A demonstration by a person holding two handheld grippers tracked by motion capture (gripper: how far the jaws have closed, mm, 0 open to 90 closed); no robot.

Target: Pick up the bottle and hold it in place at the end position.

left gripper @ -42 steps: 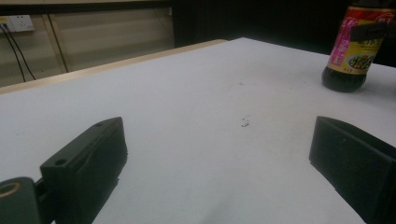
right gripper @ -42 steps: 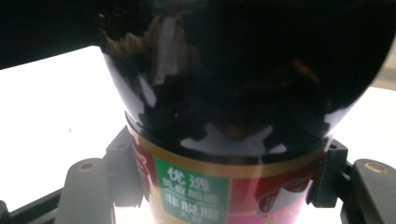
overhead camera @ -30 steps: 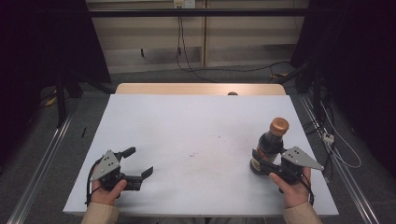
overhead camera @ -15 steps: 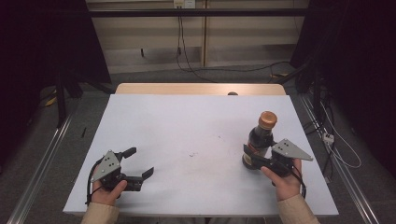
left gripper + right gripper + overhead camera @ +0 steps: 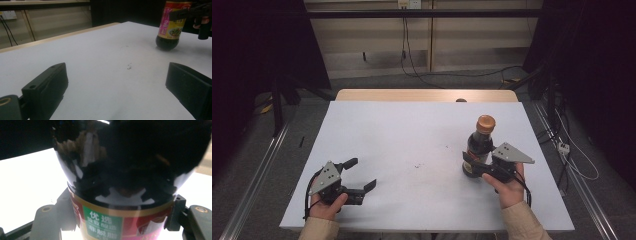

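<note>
A dark sauce bottle (image 5: 478, 146) with a brown cap and a red, green and pink label stands slightly tilted at the right of the white table (image 5: 412, 130). My right gripper (image 5: 473, 166) is shut on its lower body, one jaw on each side. In the right gripper view the bottle (image 5: 117, 195) looms close, and the fingers (image 5: 56, 213) press on the label. My left gripper (image 5: 361, 173) rests near the front left edge, open with nothing between its jaws. In the left gripper view the bottle (image 5: 172, 25) sits far right, its base at the tabletop.
A few dark specks (image 5: 417, 165) mark the middle of the sheet. The far wooden table edge (image 5: 427, 95) carries a small dark object (image 5: 460, 100). Metal rails (image 5: 257, 170) and cables (image 5: 572, 155) run along the floor on both sides.
My right gripper has carried the bottle leftward and a little farther away, toward the table's middle. The left gripper has stayed still and open.
</note>
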